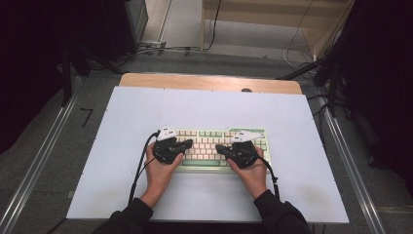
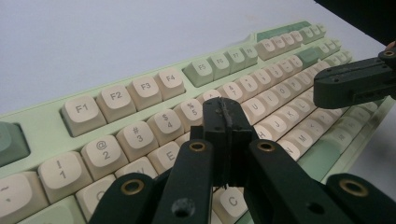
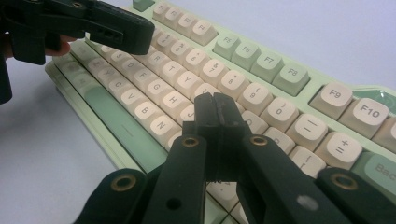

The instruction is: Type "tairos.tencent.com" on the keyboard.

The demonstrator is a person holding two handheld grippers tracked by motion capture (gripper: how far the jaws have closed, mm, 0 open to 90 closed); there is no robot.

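Observation:
A pale green keyboard [image 1: 209,134] with cream and green keys lies in the middle of the white table. My left gripper [image 1: 188,143] hovers over its left half, jaws pressed together with nothing between them, tips above the letter rows [image 2: 223,112]. My right gripper [image 1: 219,148] hovers over the right half, jaws likewise together and empty, tips over the middle keys [image 3: 215,108]. The two grippers point toward each other. In the left gripper view the right gripper [image 2: 322,88] shows at the right; in the right gripper view the left gripper [image 3: 147,35] shows at upper left.
The white tabletop [image 1: 146,112] surrounds the keyboard, with a wooden strip [image 1: 209,82] along its far edge. Metal rails [image 1: 39,161] run down both sides. Cables [image 1: 141,165] trail from the grippers toward the person's sleeves.

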